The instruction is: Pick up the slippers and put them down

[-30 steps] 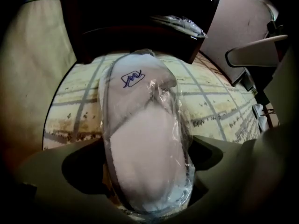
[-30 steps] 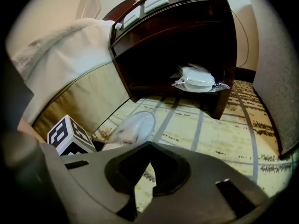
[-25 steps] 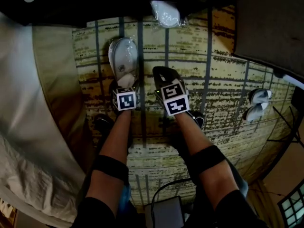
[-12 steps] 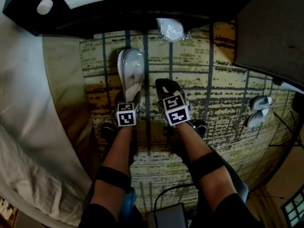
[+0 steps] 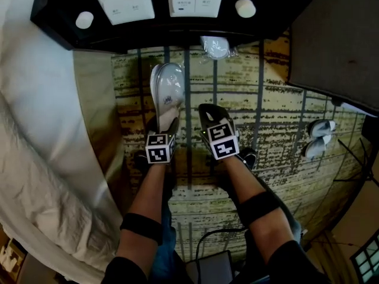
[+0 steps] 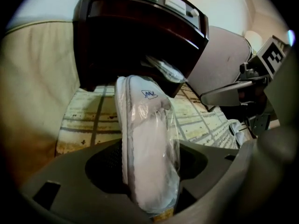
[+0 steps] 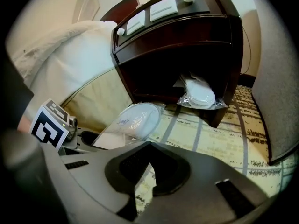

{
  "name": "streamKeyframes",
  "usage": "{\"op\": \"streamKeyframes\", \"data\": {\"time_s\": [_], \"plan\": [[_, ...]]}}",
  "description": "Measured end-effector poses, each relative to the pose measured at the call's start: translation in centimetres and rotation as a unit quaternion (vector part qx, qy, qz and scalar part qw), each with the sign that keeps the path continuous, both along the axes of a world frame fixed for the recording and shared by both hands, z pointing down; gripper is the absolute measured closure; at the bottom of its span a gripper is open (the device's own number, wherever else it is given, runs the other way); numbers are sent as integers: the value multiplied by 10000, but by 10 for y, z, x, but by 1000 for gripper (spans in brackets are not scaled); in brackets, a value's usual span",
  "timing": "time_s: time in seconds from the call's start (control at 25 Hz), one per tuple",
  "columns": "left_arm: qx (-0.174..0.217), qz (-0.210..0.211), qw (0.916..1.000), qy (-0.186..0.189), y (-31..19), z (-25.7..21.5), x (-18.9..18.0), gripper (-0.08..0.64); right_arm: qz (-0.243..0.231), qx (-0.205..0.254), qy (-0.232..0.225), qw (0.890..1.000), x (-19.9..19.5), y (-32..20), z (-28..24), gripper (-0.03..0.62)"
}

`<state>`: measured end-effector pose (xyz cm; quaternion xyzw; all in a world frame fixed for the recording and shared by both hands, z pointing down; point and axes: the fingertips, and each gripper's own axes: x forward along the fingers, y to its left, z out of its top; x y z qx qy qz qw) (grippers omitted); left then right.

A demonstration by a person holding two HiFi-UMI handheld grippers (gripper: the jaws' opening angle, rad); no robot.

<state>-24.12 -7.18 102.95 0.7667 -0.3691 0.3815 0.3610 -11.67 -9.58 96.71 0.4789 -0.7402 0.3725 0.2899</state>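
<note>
A pair of white slippers in a clear plastic wrap (image 5: 167, 90) hangs heel-first between the jaws of my left gripper (image 5: 163, 124), toes pointing away toward the nightstand. In the left gripper view the wrapped pair (image 6: 149, 143) fills the gap of the left gripper (image 6: 149, 174), whose jaws have just been closing and press on it. My right gripper (image 5: 208, 116) hovers beside it over the carpet, shut with nothing in it (image 7: 147, 164). A second wrapped pair (image 5: 214, 45) lies under the dark nightstand (image 7: 198, 94).
The dark wooden nightstand (image 5: 172, 28) with white switch panels stands ahead. A bed with white and beige covers (image 5: 47, 135) runs along the left. A grey upholstered seat (image 5: 337, 40) is at the upper right, and loose white slippers (image 5: 320, 134) lie on the patterned carpet (image 5: 278, 117).
My left gripper has closed on the wrapped slippers and lifted them off the carpet. The right gripper has risen a little beside it. More of the nightstand top shows.
</note>
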Motion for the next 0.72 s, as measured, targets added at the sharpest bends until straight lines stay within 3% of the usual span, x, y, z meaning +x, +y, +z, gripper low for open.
{"op": "streamKeyframes", "data": {"time_s": [0.2,0.72], "plan": [[267,-39,9996,40,-32,-23,-4,288,-5,107,-34,9999,-6,-14,-22,591],[1282,-147,9914,226,-178,-42,21,290,35,697,-249,9973,-21,-78,-22,591]]}}
